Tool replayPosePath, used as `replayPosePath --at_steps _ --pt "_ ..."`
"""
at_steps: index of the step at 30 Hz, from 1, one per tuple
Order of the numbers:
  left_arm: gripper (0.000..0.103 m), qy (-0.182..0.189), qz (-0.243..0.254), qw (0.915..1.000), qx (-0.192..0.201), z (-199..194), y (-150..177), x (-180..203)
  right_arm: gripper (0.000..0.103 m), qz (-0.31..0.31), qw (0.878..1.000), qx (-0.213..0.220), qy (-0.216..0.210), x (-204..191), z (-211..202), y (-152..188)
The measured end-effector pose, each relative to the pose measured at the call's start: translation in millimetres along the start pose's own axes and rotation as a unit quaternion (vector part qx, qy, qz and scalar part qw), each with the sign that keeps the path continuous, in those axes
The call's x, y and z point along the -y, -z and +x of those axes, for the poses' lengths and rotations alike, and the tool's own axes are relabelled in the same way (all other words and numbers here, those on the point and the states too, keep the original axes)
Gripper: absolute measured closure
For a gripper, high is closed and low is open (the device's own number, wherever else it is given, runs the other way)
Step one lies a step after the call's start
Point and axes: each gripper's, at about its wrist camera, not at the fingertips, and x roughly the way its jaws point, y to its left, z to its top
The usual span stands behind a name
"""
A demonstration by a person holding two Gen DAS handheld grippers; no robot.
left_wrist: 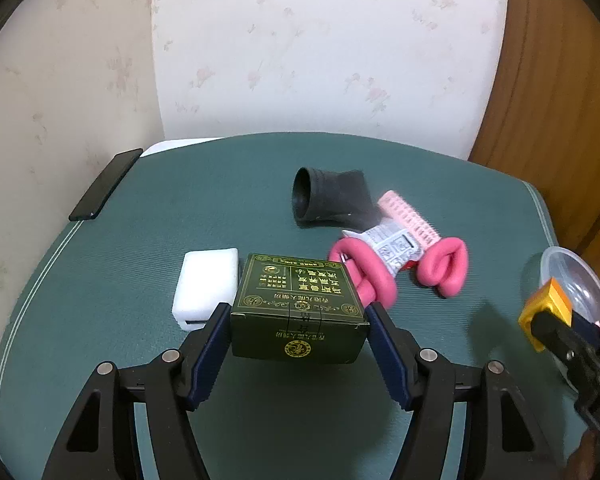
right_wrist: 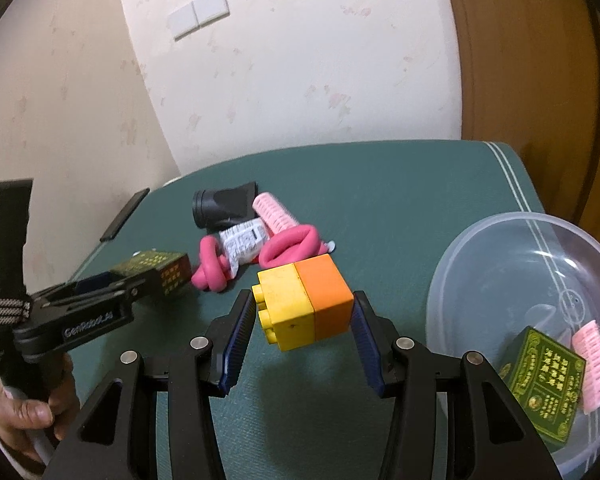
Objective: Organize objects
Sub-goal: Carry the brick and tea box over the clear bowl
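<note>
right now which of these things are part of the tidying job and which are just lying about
In the job:
left gripper holding green box
right gripper holding toy block
clear bowl
pink curlers pack
black nozzle
white foam block

Lying about:
phone
wall switches

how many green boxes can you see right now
2. One green box is held in the left tongs above the table; another green box lies in the clear bowl.

Box (left_wrist: 300,308): printed card, slight sheen. Blocks (right_wrist: 304,306): smooth plastic, yellow and orange. Bowl (right_wrist: 480,240): clear glossy plastic. Table cover (left_wrist: 180,208): matt green ribbed fabric. Foam pad (left_wrist: 206,286): white, matt. Pink rods (left_wrist: 444,266): soft matt foam.
</note>
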Motion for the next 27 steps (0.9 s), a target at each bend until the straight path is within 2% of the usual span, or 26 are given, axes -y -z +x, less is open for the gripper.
replayPosePath --at_steps 6,11,17,27 --pt "0.033 0.007 0.01 0.9999 0.01 -14 1 12 0.053 0.018 1.0 0.024 0.005 13 -13 -8" --pt "0.033 0.018 0.027 0.9993 0.018 -25 -1 28 0.053 0.051 0.998 0.04 0.025 39 -24 -17" --pt "0.033 0.031 0.047 0.9981 0.024 -32 -2 50 0.053 0.098 0.992 0.051 0.063 84 -37 -23" --pt "0.033 0.06 0.084 0.9941 0.031 -38 -9 98 0.05 0.146 0.978 0.043 0.141 154 -43 -24"
